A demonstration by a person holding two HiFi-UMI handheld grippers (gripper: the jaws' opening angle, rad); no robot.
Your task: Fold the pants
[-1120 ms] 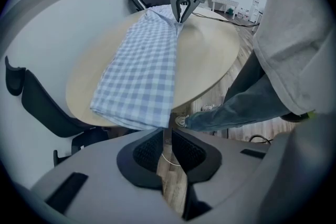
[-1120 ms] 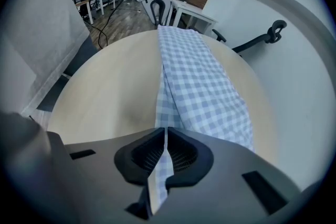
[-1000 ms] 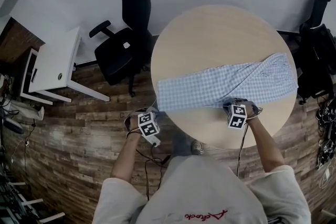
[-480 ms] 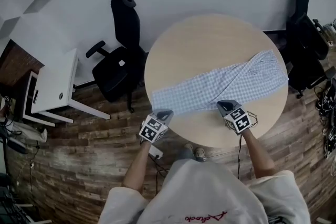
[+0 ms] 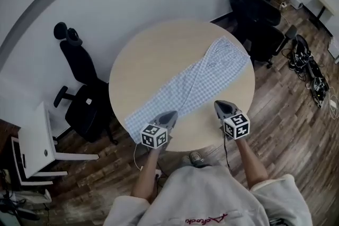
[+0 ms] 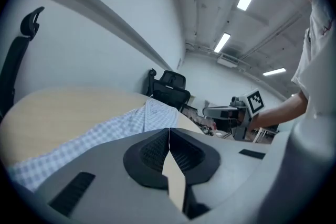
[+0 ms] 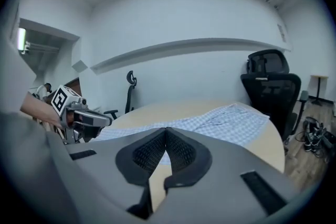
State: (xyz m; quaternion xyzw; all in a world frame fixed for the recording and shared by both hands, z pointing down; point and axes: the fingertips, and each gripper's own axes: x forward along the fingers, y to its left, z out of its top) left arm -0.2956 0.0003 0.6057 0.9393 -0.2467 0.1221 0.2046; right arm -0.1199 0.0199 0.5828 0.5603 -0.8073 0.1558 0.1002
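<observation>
The light blue checked pants (image 5: 190,84) lie flat and stretched out across the round wooden table (image 5: 153,55), waist end far right, leg ends near left. My left gripper (image 5: 168,118) hovers at the table's near edge beside the leg ends, shut and holding nothing. My right gripper (image 5: 220,107) hovers at the near edge to the right of the pants, also shut and empty. In the left gripper view the jaws (image 6: 169,129) meet above the pants (image 6: 94,136). In the right gripper view the jaws (image 7: 166,129) are shut, with the pants (image 7: 231,120) beyond them.
A black office chair (image 5: 82,98) stands left of the table, and more black chairs (image 5: 259,13) stand at its far right. A white desk (image 5: 37,140) is at the lower left. Cables (image 5: 312,77) lie on the wooden floor at the right.
Both grippers have risen and turned to point across the table; the left came up from beside the table edge, the right left the pants' near edge. The head view has swung round.
</observation>
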